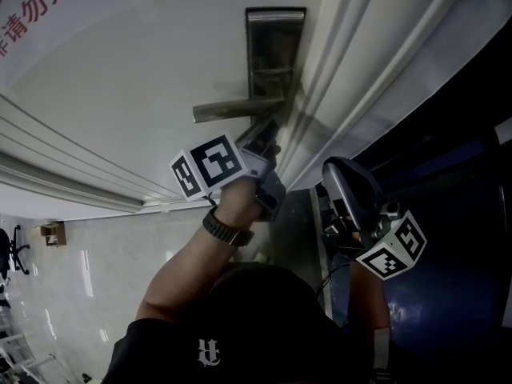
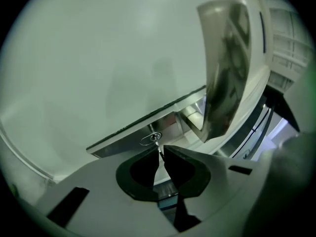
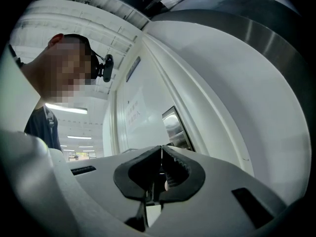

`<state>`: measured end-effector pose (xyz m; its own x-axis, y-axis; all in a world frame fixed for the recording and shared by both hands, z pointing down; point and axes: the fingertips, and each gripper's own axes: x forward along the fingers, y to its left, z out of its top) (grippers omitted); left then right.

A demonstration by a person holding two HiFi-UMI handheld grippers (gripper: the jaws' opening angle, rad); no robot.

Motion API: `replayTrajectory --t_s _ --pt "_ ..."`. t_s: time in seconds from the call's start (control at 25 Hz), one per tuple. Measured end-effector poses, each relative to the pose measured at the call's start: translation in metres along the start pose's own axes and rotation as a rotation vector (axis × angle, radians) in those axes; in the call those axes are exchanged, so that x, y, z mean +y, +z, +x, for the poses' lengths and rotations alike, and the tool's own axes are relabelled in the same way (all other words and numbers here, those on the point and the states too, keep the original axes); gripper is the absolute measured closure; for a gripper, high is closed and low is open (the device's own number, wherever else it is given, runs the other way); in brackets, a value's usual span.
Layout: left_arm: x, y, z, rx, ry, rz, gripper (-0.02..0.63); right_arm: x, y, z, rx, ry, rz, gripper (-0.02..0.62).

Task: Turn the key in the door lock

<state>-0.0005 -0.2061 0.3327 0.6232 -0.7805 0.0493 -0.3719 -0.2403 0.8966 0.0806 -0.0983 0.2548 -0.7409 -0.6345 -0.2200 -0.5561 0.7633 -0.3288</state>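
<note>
The key (image 2: 158, 143) sits pinched between the left gripper (image 2: 162, 149) fingers (image 2: 183, 168).

Key barely visible
The key (image 2: 158, 145) is tiny, its head buried between the fingers (image 2: 183, 165) of the left gripper (image 2: 161, 151); upper-left red lettering (image 1: 38, 6) runs off-frame.

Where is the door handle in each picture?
Head view: upper middle; the door handle sticks out to the left from the metal lock plate.
Left gripper view: big and close, upper right, rising from the plate.
Right gripper view: cannot make it out; only the plate shows, near the middle.
Shared landmark: the metal lock plate.
</note>
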Motion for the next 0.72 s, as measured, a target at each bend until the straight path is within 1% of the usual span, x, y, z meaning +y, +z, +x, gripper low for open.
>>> replayTrajectory --t_s 0.28,0.32,0.44,0.52,0.72 --pt "-0.001 -0.002 0.001 0.12 0.151 0.316 0.571 0.002 0.004 -0.003 -0.026 0.027 0.039 0.58" --pt "-0.001 -0.003 0.001 0.134 0.177 0.375 0.57 0.002 0.004 -0.003 -0.03 0.032 0.044 0.58" --pt "-0.002 -0.003 0.002 0.184 0.263 0.613 0.565 0.003 0.009 -0.004 -0.049 0.046 0.052 0.58" --pt "-0.002 -0.005 0.003 0.208 0.304 0.748 0.56 0.005 0.01 -0.005 -0.059 0.057 0.056 0.58" --pt "-0.004 -0.007 0.001 0.261 0.363 0.967 0.555 0.008 0.006 -0.002 -0.053 0.072 0.057 0.58"
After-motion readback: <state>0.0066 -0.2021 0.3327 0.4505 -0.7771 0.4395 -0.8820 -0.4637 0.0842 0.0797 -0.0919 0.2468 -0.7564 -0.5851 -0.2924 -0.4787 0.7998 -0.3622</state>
